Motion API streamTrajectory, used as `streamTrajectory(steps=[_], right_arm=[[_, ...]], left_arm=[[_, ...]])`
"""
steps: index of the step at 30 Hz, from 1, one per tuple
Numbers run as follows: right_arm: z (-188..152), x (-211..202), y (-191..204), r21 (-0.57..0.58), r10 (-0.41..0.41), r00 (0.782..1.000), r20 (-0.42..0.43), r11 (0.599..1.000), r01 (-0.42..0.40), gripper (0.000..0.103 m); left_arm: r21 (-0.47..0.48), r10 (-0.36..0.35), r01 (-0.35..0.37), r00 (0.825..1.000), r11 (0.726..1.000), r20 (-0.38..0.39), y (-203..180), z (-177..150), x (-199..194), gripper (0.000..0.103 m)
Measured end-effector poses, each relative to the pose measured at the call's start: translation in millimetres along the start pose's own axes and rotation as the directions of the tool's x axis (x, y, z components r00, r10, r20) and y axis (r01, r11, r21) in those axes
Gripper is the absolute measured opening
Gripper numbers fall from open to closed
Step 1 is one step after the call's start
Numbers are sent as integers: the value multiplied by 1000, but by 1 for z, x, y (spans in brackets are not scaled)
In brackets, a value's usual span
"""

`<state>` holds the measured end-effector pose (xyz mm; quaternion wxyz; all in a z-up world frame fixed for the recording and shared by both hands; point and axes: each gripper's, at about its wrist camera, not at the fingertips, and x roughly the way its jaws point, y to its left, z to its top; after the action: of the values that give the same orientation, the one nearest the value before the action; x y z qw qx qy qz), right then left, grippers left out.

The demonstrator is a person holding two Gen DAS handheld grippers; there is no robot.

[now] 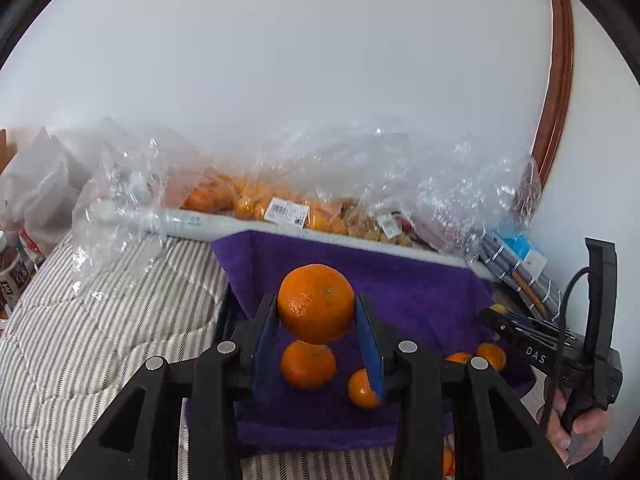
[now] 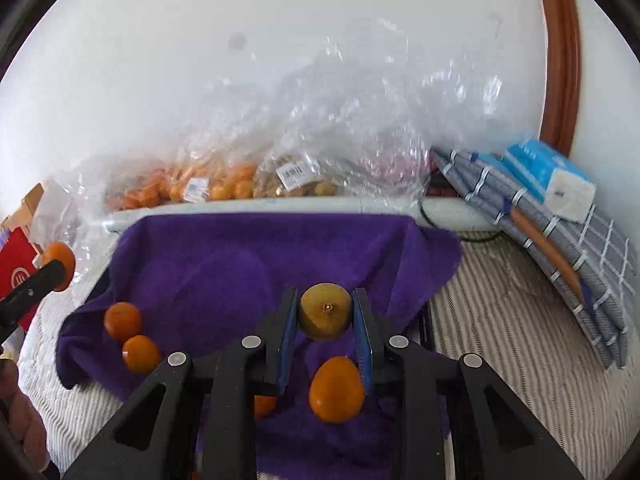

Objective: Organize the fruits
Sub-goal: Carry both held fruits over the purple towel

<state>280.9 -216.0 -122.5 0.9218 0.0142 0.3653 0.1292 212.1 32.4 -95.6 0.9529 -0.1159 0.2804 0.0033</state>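
Both wrist cameras are looking forward along their fingers, close above the purple towel (image 1: 420, 292) (shared by both), facing the white wall (image 1: 320, 60); the left is sitting left of the right.

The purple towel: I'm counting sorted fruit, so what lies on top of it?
On the purple towel lie at least three loose oranges; a fourth is mostly hidden by the right gripper.
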Motion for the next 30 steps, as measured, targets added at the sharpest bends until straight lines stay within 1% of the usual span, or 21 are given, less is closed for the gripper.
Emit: streamTrajectory(steps=[3, 4, 6, 8, 9, 10, 11, 13, 16, 20, 23, 25, 27, 30], right_arm=[[-10, 17, -7, 18, -3, 999, -40, 1000, 4, 27], [-11, 20, -7, 14, -24, 998, -56, 1000, 25, 27], [-12, 23, -5, 0, -49, 997, -62, 999, 49, 27], [-12, 24, -4, -9, -65, 996, -63, 998, 65, 27], [-12, 23, -5, 0, -65, 996, -63, 998, 65, 27], [-13, 22, -7, 15, -64, 996, -65, 998, 65, 29], [-12, 22, -8, 25, -63, 996, -67, 998, 65, 34], [-10, 17, -11, 55, -50, 997, -61, 997, 54, 39], [-10, 9, -12, 55, -56, 998, -38, 997, 59, 45], [-11, -3, -10, 33, -60, 998, -14, 998, 61, 45], [-10, -12, -11, 27, -50, 999, 8, 998, 50, 45], [-9, -16, -13, 37, -42, 999, 24, 998, 41, 45], [-9, -18, -16, 46, -40, 999, 28, 998, 38, 45], [-8, -18, -20, 69, -37, 999, 23, 997, 35, 45]], left_arm=[[2, 0, 0, 998, 1000, -61, 0, -10, 11, 37], [-9, -22, 22, 997, 1000, -75, 1, -11, 13, 37], [-46, -65, 61, 993, 997, -98, 2, -12, 16, 37], [-61, -80, 73, 990, 995, -116, 2, -14, 20, 37], [-58, -77, 71, 990, 996, -120, 0, -16, 21, 37], [-53, -70, 64, 990, 997, -123, -1, -17, 22, 37], [-43, -61, 56, 990, 998, -126, -3, -18, 24, 37], [-21, -56, 53, 991, 998, -124, -8, -17, 24, 37], [0, -52, 52, 992, 999, -116, -19, -14, 26, 37], [29, -34, 39, 990, 999, -139, -32, -8, 39, 37], [11, -41, 44, 983, 999, -180, -36, -3, 57, 37], [8, -34, 36, 978, 999, -206, -35, -6, 68, 37], [24, -20, 25, 981, 999, -191, -36, -11, 70, 37], [86, -4, 20, 983, 996, -185, -43, -15, 70, 37]])
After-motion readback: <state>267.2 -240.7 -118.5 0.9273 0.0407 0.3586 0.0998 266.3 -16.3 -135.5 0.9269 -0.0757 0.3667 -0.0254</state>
